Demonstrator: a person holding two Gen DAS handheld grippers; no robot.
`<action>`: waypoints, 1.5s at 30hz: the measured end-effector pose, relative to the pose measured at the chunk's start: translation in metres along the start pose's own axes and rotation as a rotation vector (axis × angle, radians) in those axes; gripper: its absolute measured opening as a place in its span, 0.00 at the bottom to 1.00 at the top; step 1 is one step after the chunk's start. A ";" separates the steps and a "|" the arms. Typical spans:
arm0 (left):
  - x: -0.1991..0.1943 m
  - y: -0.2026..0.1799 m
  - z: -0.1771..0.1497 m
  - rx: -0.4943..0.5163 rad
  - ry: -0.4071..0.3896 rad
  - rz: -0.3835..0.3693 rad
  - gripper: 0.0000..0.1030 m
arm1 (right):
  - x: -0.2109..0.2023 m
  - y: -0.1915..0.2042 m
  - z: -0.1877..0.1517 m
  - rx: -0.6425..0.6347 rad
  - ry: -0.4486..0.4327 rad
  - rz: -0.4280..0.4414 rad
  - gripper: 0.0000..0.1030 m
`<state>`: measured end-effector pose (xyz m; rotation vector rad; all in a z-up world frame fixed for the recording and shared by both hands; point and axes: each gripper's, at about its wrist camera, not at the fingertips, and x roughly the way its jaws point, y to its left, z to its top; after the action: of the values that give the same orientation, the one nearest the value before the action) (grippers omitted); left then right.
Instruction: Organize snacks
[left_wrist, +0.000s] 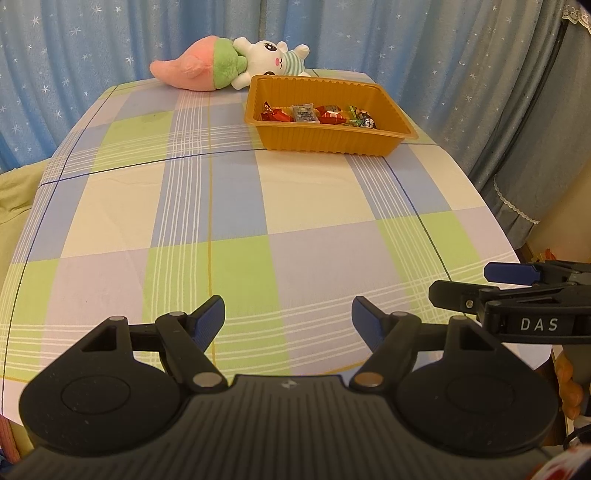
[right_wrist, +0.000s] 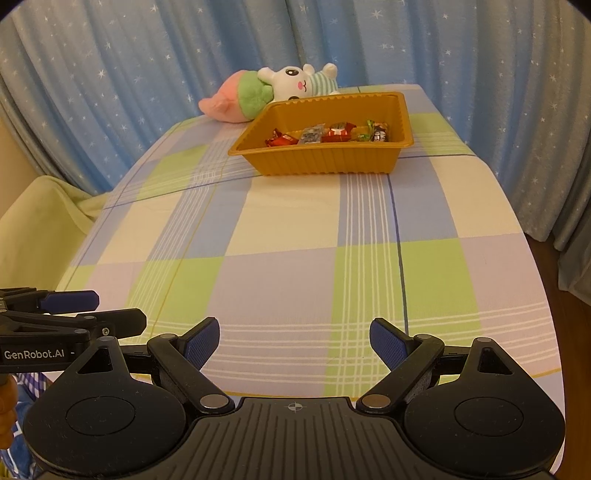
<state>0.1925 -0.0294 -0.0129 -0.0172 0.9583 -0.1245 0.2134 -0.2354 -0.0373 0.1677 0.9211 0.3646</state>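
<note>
- left gripper (left_wrist: 288, 317) over the table's near edge, jaws spread wide, nothing between the blue pads (left_wrist: 210, 319).
- right gripper (right_wrist: 294, 338) likewise over the near edge, jaws spread wide and bare, blue pads (right_wrist: 388, 341) clear of the cloth.
- side by side, close together: right gripper's fingers seen side-on at the right border of the left view, left gripper's at the left border of the right view.
- table (left_wrist: 236, 206) under a checked cloth of green, lilac, blue and cream.
- orange tray (left_wrist: 325, 142) near the far right corner, flat on the cloth, well apart from both grippers.
- snacks (left_wrist: 319, 114) inside the tray, in a row along its floor: red wrappers (right_wrist: 282, 139) at the left and middle, a grey packet (right_wrist: 312, 133) between them, a green one (right_wrist: 369, 129) and a dark one (right_wrist: 381, 133) at the right.
- none of the snacks seen on the cloth outside the tray.
- plush toy (left_wrist: 273, 61) lying on the far edge, just behind the tray, white with a striped top, next to a pink and green cushion (left_wrist: 195, 66).
- blue star-print curtain (right_wrist: 147, 55) behind the table.
</note>
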 end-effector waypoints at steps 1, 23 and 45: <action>0.000 0.000 0.000 0.000 0.000 0.000 0.72 | 0.000 0.000 0.000 0.000 -0.001 0.000 0.85; 0.012 0.001 0.009 -0.021 0.003 0.012 0.72 | 0.006 -0.002 0.007 -0.007 0.006 0.004 0.85; 0.022 0.001 0.022 -0.050 0.005 0.036 0.72 | 0.019 -0.008 0.025 -0.029 0.021 0.025 0.85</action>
<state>0.2228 -0.0315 -0.0187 -0.0460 0.9658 -0.0672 0.2459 -0.2356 -0.0391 0.1495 0.9345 0.4033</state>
